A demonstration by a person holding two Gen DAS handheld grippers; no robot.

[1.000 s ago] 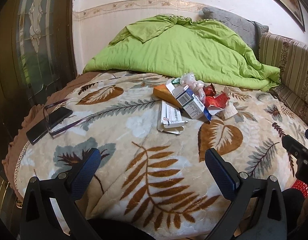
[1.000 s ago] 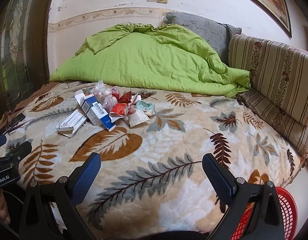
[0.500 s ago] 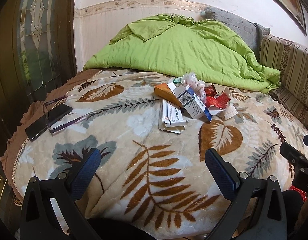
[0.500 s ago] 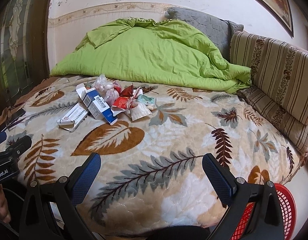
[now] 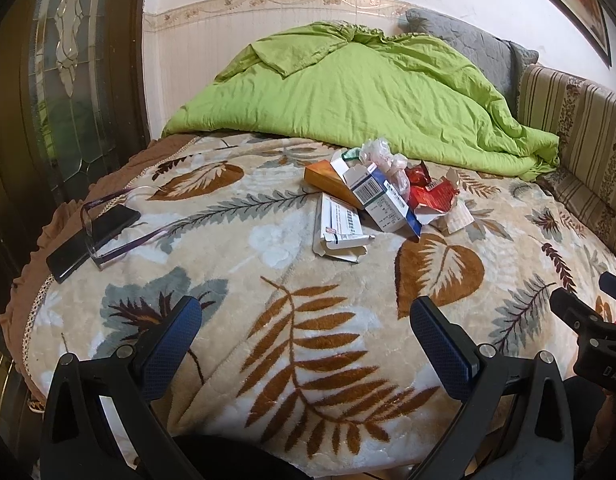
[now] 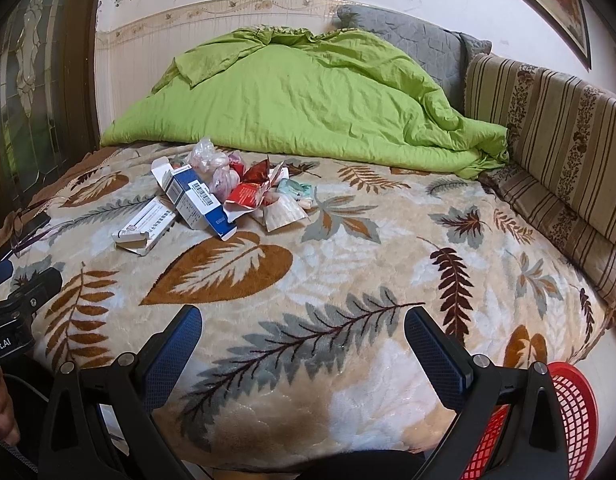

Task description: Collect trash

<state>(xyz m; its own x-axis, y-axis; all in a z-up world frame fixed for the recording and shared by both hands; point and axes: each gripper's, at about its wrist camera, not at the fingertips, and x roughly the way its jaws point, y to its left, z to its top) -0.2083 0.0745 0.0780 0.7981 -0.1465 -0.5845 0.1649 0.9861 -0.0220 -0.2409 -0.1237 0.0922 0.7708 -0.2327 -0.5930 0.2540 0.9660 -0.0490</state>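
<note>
The trash is a loose heap on the leaf-patterned blanket (image 5: 268,248), well ahead of both grippers. Ahead of the left gripper (image 5: 306,334) and a little to its right lie a flattened white carton (image 5: 339,226), a blue-and-white box (image 5: 381,198) with a barcode propped across it, an orange box (image 5: 327,182) behind, crumpled clear plastic (image 5: 381,156) at the back and torn red wrappers (image 5: 431,196) on the far side. From the right gripper (image 6: 302,328) the same heap sits ahead and to the left, with a small pale green packet (image 6: 294,189) at its near-right edge. Both grippers hang over the near edge of the bed with their blue-padded fingers (image 6: 172,354) spread wide apart and nothing between them.

The print on the boxes is too small to read. What lies under the plastic is hard to make out. A red mesh basket (image 6: 563,420) shows only as a slice behind the right gripper's right finger, its base cut off. A dark phone (image 5: 94,238) and purple-framed glasses (image 5: 108,226) rest far left of the left gripper, near the blanket's edge
</note>
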